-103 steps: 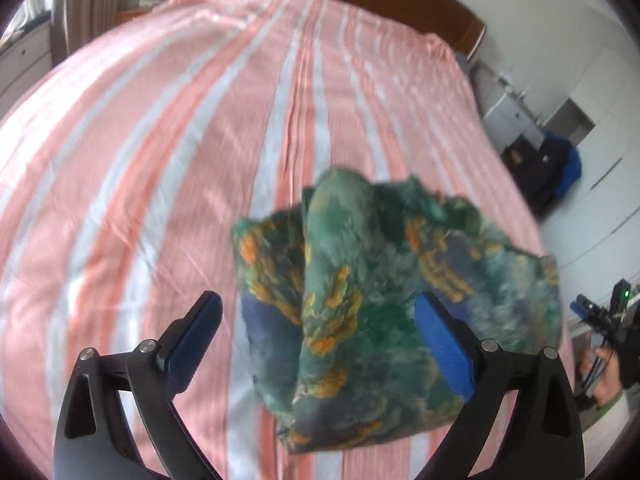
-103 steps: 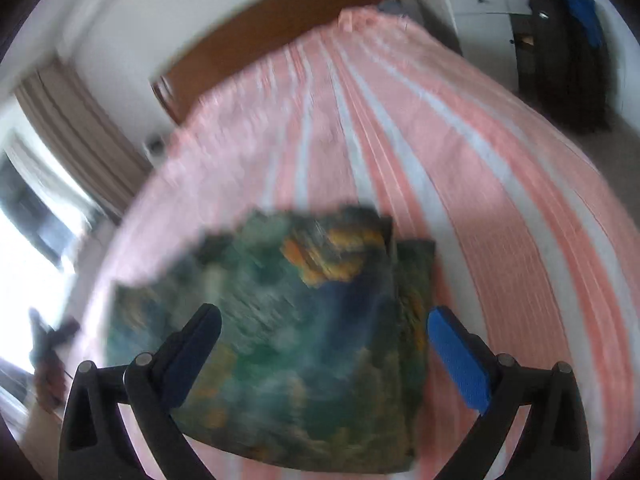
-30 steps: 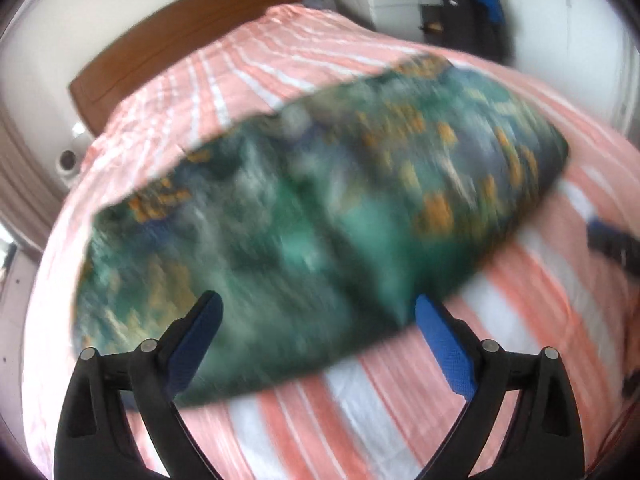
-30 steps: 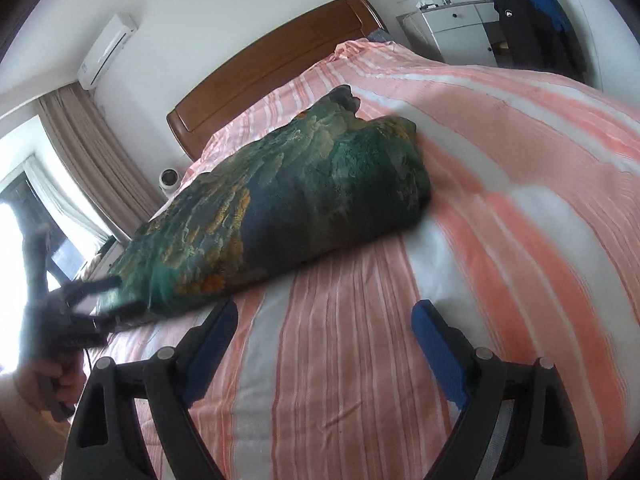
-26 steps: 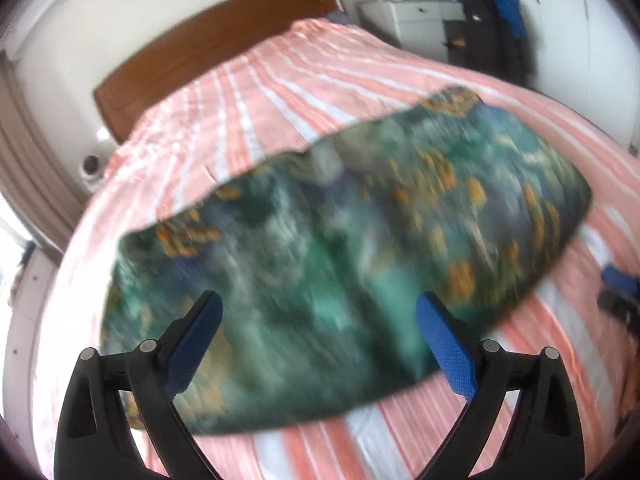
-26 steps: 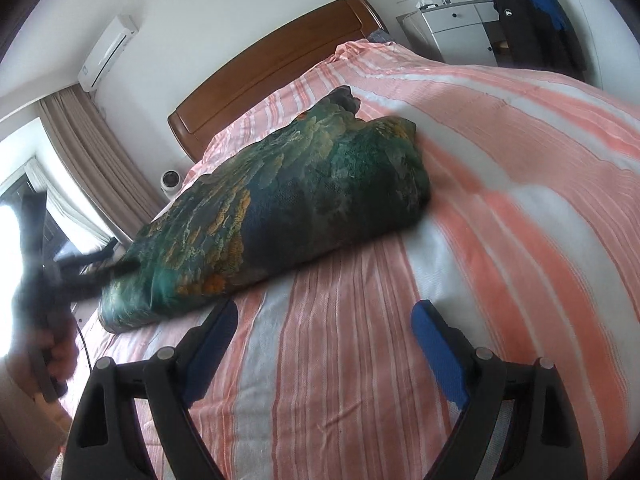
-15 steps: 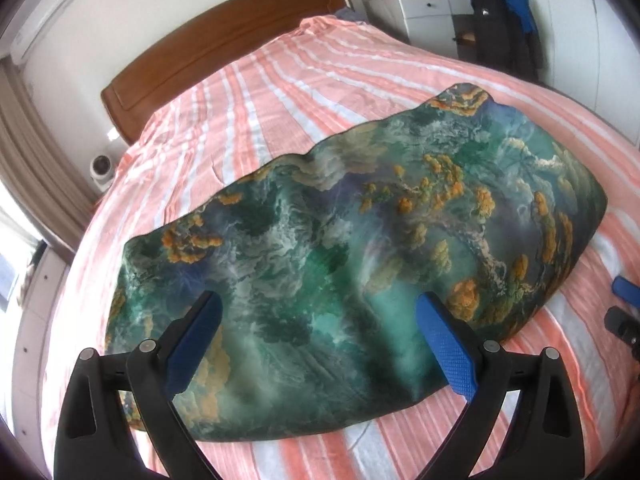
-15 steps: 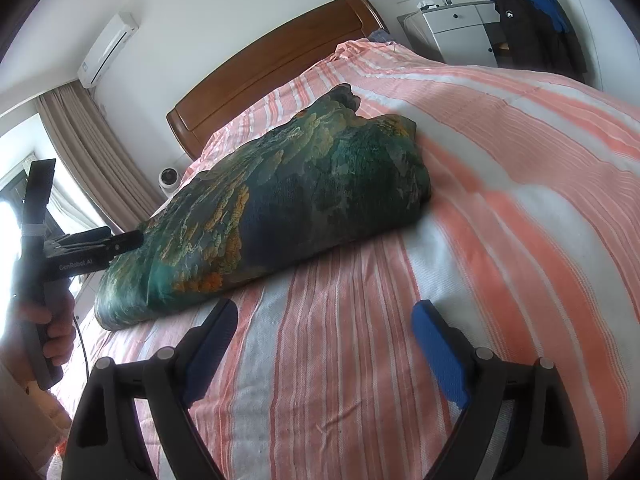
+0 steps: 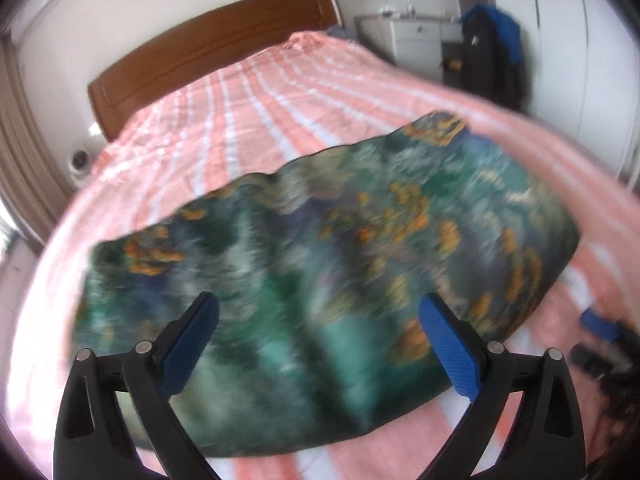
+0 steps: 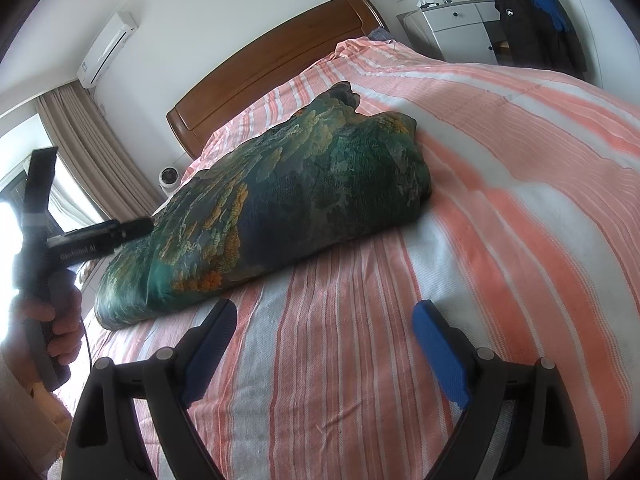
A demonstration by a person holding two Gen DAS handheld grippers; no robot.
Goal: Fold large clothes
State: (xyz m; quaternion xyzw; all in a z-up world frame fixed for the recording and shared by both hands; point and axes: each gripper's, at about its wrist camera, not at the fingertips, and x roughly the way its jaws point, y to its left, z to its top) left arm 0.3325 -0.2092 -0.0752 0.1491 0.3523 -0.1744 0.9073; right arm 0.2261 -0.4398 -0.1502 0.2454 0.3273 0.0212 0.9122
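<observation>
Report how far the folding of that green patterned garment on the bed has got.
Done: the green patterned garment lies folded into one compact bundle on the striped bedspread. In hand: nothing; the left gripper and the right gripper are both open and empty, the right one short of the bundle. Left: perhaps a last tidy of the uneven far corner; no other clothes to fold are in view.
</observation>
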